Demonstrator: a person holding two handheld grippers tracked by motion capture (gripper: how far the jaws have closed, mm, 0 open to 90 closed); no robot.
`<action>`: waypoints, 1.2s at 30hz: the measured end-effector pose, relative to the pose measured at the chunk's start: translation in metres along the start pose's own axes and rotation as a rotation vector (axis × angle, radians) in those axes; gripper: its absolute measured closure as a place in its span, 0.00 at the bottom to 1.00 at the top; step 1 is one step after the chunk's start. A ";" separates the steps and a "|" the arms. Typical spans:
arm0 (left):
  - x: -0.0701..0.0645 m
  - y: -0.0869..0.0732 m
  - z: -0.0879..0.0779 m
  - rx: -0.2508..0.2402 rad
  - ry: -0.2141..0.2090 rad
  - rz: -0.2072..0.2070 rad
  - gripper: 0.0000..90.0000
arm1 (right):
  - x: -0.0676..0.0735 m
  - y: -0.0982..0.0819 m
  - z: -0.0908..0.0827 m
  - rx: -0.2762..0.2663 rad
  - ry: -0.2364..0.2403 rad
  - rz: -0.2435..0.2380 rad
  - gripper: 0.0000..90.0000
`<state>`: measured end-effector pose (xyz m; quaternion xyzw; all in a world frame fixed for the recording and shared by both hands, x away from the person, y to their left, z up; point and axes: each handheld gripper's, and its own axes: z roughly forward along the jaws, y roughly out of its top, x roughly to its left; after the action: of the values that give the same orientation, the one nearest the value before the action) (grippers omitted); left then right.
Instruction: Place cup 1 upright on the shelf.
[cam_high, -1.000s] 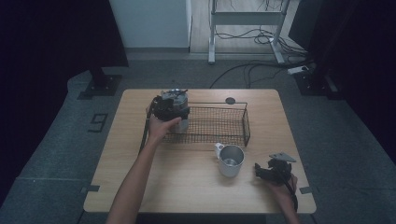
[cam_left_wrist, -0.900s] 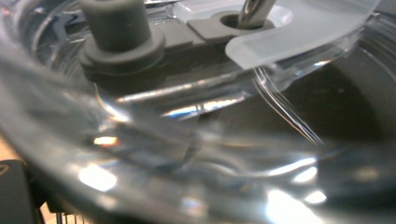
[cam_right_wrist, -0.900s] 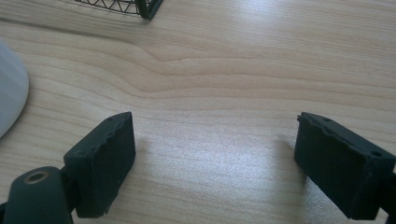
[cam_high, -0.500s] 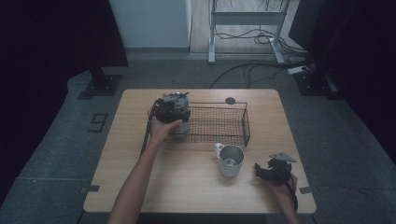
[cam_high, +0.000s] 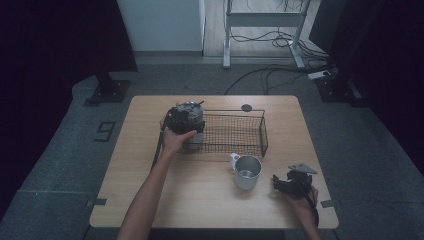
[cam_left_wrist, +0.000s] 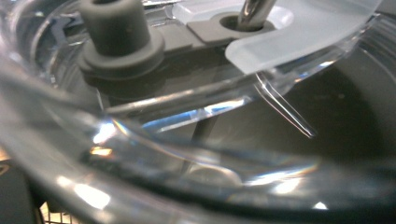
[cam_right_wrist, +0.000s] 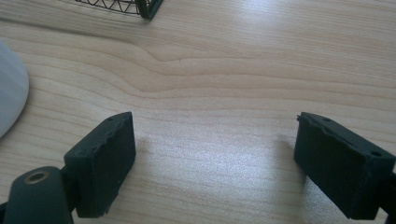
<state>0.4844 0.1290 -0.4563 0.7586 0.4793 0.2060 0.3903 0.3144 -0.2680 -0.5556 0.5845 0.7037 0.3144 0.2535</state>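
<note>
One clear lidded jar (cam_high: 191, 121) at the wire basket's (cam_high: 235, 134) left end, pressed close against the left gripper (cam_high: 179, 116), its jaws' state untellable, right gripper (cam_right_wrist: 215, 163) jaws spread over bare counter (cam_right_wrist: 224, 84).

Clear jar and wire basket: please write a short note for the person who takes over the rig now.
Left tool: on the clear jar at the left end of the wire basket; grip not visible.
Right tool: open, empty, resting on the table beside the metal cup.
Done: jar is at the basket; whether it stands inside is unclear.
Left: probably settle and release the jar; the cup is still outside the basket.
</note>
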 end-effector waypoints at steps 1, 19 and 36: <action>-0.001 0.000 0.000 0.000 0.000 0.002 0.05 | 0.000 0.000 0.000 0.001 -0.001 -0.001 0.14; -0.006 -0.005 0.008 0.020 0.011 0.012 0.05 | 0.000 0.000 0.000 0.001 -0.001 -0.001 0.14; -0.009 -0.013 0.001 0.040 0.008 0.032 0.04 | 0.000 0.000 0.000 -0.001 -0.001 -0.002 0.14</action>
<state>0.4741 0.1236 -0.4667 0.7728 0.4729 0.2057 0.3698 0.3143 -0.2679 -0.5556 0.5839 0.7040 0.3144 0.2543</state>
